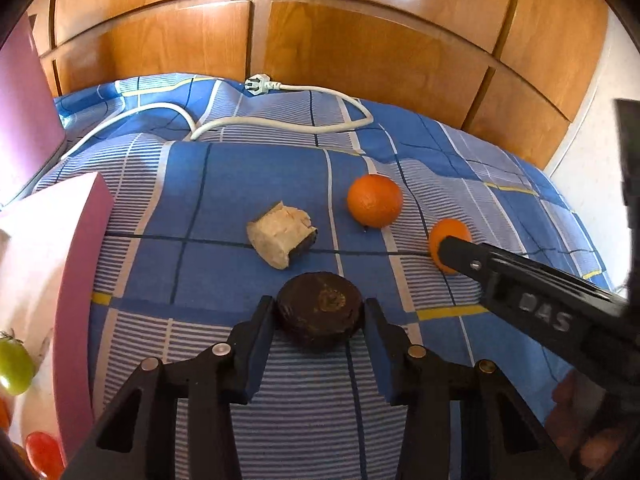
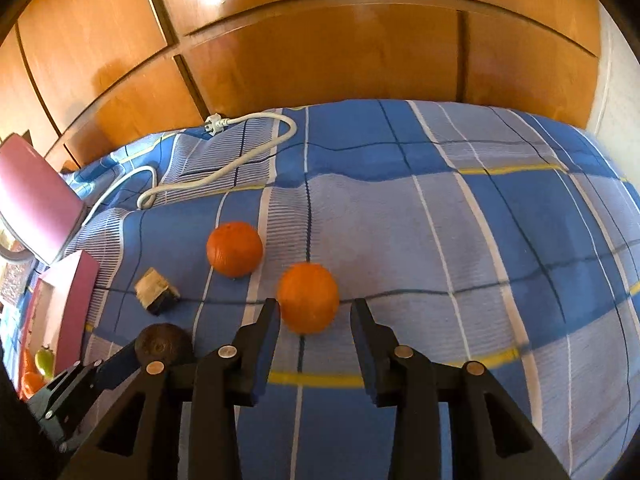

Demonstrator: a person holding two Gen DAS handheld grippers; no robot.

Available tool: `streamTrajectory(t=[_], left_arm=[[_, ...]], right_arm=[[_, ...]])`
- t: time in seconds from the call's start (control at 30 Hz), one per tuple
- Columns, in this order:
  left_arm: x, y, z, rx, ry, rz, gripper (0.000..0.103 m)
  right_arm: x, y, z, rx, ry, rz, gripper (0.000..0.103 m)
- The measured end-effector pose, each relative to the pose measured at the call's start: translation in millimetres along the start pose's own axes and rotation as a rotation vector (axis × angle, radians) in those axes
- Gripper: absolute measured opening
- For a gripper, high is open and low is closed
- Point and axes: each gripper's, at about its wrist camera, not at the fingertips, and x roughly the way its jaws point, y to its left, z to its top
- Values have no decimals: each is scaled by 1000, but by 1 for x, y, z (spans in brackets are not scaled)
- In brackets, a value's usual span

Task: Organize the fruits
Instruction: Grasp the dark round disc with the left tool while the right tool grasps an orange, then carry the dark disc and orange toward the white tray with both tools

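Fruits lie scattered on a blue checked bedspread (image 1: 248,184). In the left wrist view, a dark brown round fruit (image 1: 320,314) sits low in the centre, between the fingers of the left gripper (image 1: 320,312), whose pads stand against its two sides in a narrow grip. Above it and a little left lies a pale cut chunk with a dark rind (image 1: 282,238). An orange (image 1: 374,200) rests right of centre, and a second orange (image 1: 448,240) farther right is half hidden by a finger of the right gripper (image 1: 460,256) reaching in from the lower right. A pink box (image 1: 76,280) at the left edge holds a green fruit (image 1: 14,366) and a red one (image 1: 40,452). A white power cord (image 1: 280,124) loops along the top of the bedspread.

In the right wrist view, the second orange (image 2: 308,298) lies just beyond the tips of the right gripper (image 2: 316,316); its jaws stand partly open with a clear gap on the right side, holding nothing. The first orange (image 2: 235,249) sits up and to the left, the cut chunk (image 2: 156,290) farther left, and the dark fruit (image 2: 163,345) at lower left beside the left gripper (image 2: 120,364).
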Motion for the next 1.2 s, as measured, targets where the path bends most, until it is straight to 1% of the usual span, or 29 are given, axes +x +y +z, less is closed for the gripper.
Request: streamTrajectory(t=[0.13,0.23,0.33,0.43,0.6,0.77,1.0,1.1,1.2], left_arm=[[2,-3,0,10,1,17,44],[3,-4,0,13,1,23,44],[4,-6,-1,24,0,35,44],[3,-5,0,24,1,31,43],[-1,-4,-2,16,6,27,42],[-14,-4,-17,9,1,24,42],[-36,-5,-45,11,-21,33,42],[-42,-10,-56,44,-39,52,42],[-43,-11,-59,59,-48,58,43]], right_arm=[[18,8,3,-46,21,-22,37],[21,12,1,-78,-4,-37,35],[20,13,-1,-97,-7,-39,35],[16,11,-4,-103,-2,-49,34],[3,7,-19,-105,6,-55,34],[-12,5,-38,-95,10,-52,34],[-32,10,-66,-116,12,-43,34],[-38,13,-77,-136,-3,-53,35],[-39,17,-85,-169,-34,-77,35]])
